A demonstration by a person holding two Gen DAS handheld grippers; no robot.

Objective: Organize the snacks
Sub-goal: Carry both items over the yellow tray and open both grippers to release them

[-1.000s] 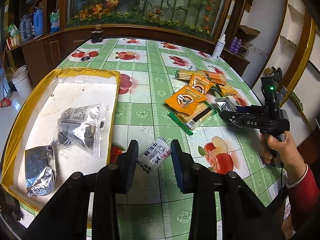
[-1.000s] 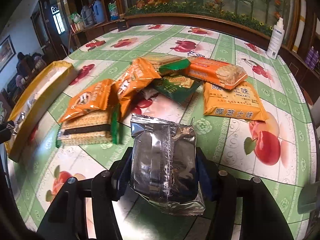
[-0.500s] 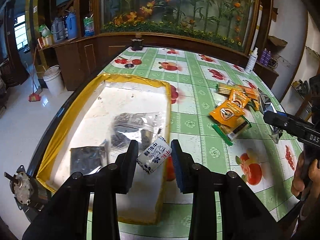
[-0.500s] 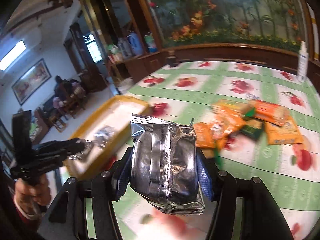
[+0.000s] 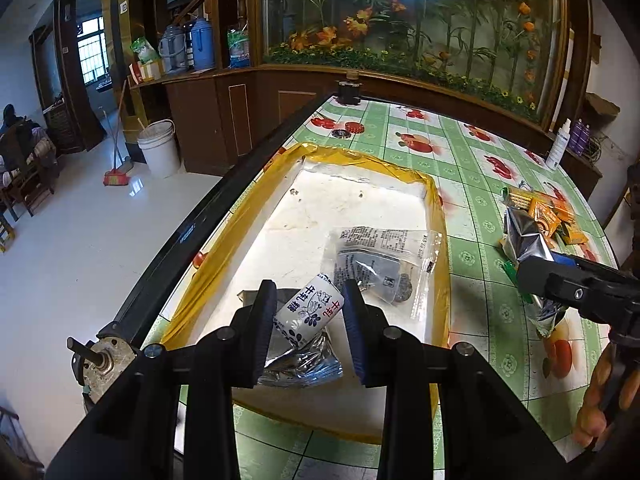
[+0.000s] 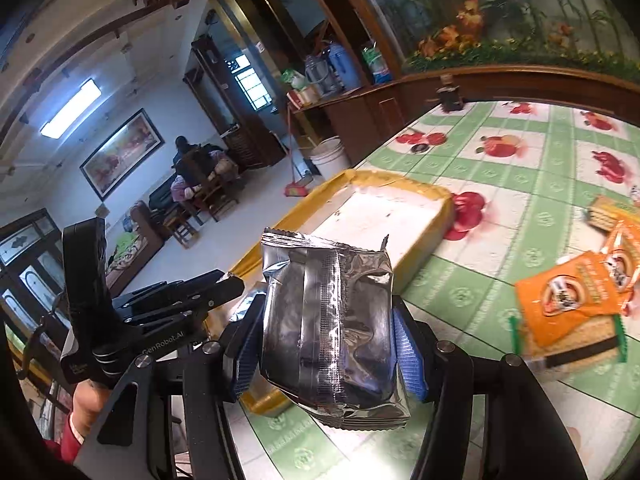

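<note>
Left gripper (image 5: pixel 309 314) pinching milk candy (image 5: pixel 310 312) over tray (image 5: pixel 224 250).

The floor (image 5: pixel 100 240) is white and shiny, and a white bucket (image 5: pixel 159 148) and a red broom (image 5: pixel 116 178) stand on it beside a brown wooden cabinet (image 5: pixel 224 116). Blue jugs (image 5: pixel 202 50) and bags sit on top of the cabinet, and behind it a big glass wall (image 5: pixel 400 20) is painted with orange flowers and green stems. Far off, a window (image 5: pixel 92 50) lets in daylight, a long lamp (image 6: pixel 72 110) glows on the ceiling, a framed picture (image 6: pixel 122 152) hangs on the pale wall, and someone sits on a wooden chair (image 6: pixel 196 184).
</note>
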